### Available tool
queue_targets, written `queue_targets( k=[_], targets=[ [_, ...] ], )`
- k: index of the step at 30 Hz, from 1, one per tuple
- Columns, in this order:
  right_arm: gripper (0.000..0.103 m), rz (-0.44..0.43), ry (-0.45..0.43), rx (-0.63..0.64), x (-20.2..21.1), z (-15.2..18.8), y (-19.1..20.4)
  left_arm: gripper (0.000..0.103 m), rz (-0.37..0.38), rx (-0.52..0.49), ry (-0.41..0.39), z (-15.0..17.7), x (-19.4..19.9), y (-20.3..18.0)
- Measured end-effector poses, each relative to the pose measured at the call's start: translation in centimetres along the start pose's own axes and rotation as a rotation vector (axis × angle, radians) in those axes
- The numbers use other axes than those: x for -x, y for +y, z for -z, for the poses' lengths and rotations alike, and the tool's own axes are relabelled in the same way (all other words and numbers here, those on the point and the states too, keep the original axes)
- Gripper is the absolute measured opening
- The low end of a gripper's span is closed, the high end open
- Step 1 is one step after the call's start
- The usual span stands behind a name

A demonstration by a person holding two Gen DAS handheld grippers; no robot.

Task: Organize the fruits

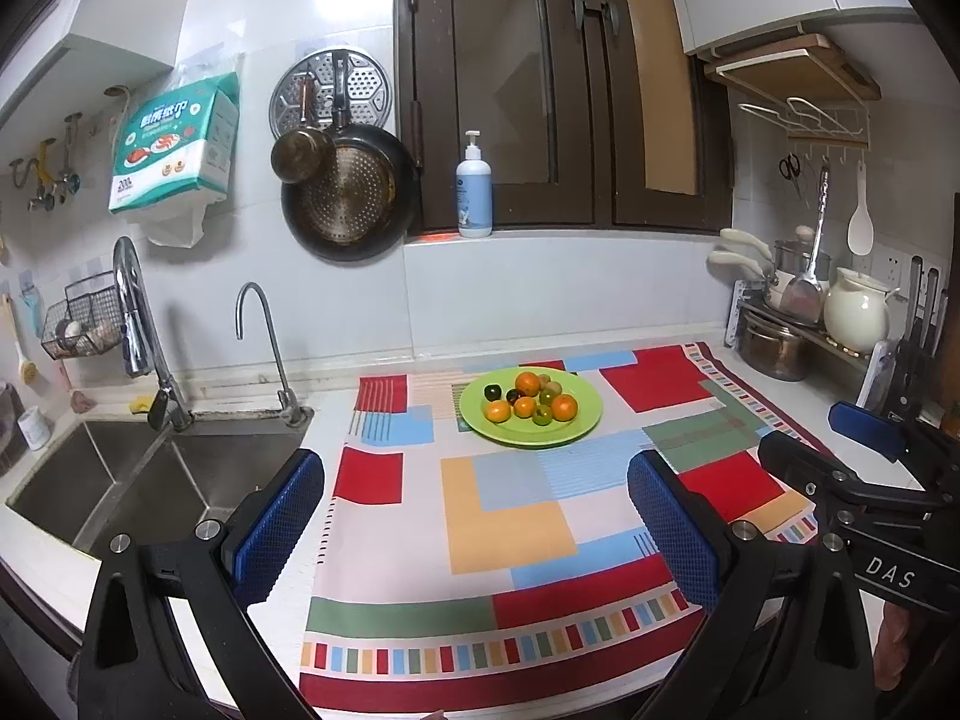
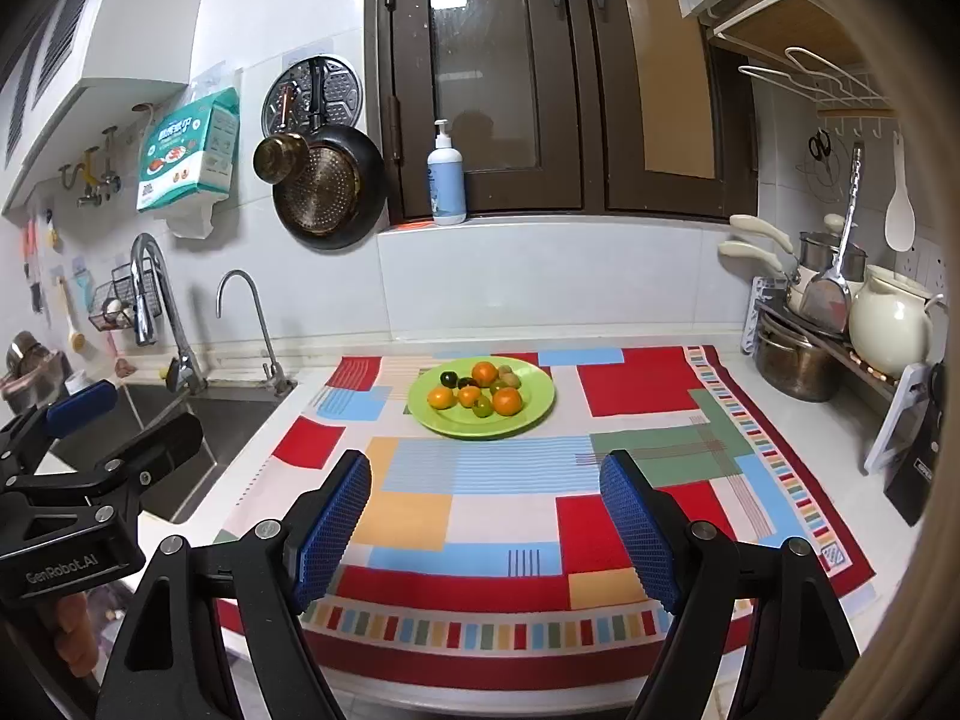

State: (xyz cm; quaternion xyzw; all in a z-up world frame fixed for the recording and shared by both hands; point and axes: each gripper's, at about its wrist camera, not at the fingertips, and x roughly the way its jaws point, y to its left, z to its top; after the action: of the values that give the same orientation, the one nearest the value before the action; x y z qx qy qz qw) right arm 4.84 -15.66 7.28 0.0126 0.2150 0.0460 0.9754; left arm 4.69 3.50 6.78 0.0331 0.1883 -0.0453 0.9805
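A green plate sits at the far side of a colourful patchwork cloth. It holds several small fruits: orange tangerines, dark green ones and brownish ones. My left gripper is open and empty, near the cloth's front, well short of the plate. My right gripper is open and empty, also near the front. Each gripper shows at the other view's edge.
A steel sink with two taps lies left of the cloth. Pots, a cream jug and a knife block crowd the right. Pans hang on the back wall; a soap bottle stands on the window sill.
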Motion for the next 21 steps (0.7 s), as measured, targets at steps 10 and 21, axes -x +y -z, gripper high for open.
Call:
queue_targets(
  k=[10, 21],
  targets=[
    [0.079, 0.001, -0.006, 0.002, 0.29, 0.02, 0.43, 0.103, -0.006, 0.001, -0.004, 0.10, 0.44, 0.10],
    [0.079, -0.008, -0.007, 0.002, 0.40, -0.06, 0.52, 0.103, -0.015, 0.006, 0.002, 0.31, 0.44, 0.22]
  ],
)
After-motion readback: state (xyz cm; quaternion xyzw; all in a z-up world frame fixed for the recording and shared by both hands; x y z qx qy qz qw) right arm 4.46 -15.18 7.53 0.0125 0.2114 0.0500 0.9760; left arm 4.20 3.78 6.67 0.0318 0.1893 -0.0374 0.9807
